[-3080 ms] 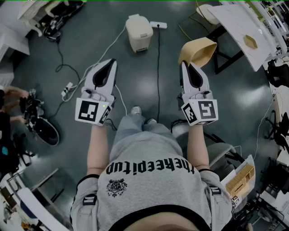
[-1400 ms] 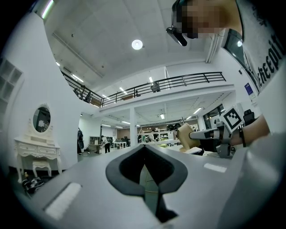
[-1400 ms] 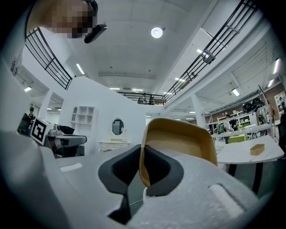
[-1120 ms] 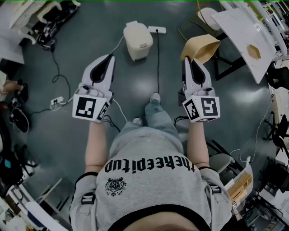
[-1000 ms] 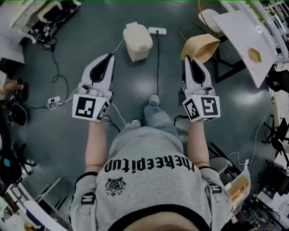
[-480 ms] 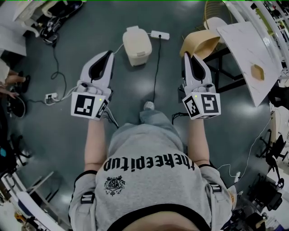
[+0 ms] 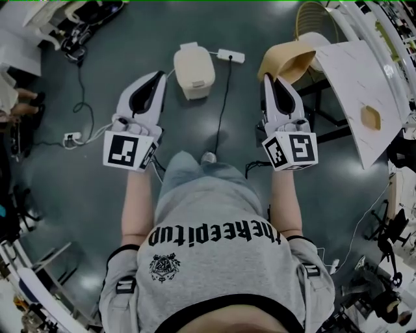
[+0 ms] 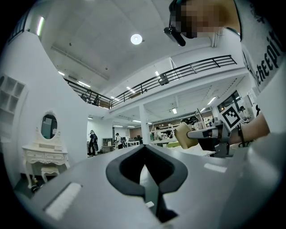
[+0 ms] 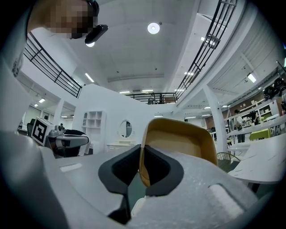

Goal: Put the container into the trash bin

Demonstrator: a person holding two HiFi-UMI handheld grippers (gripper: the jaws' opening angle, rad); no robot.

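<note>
A tan, open, tray-like container hangs over the floor with my right gripper shut on its rim. In the right gripper view the container fills the space past the jaws, which pinch its edge. My left gripper is shut with nothing in it; its jaws meet in the left gripper view. A cream lidded trash bin stands on the grey floor ahead, between the two grippers and nearer the left one. Its lid is down.
A white power strip and its black cable lie right of the bin. A white table with a small tan dish stands at right, a wire basket behind it. Cables and gear sit at far left.
The person has walked forward; the bin and power strip sit slightly lower and nearer in view. The table at right has swung closer. Both grippers keep their pose and the container stays held.
</note>
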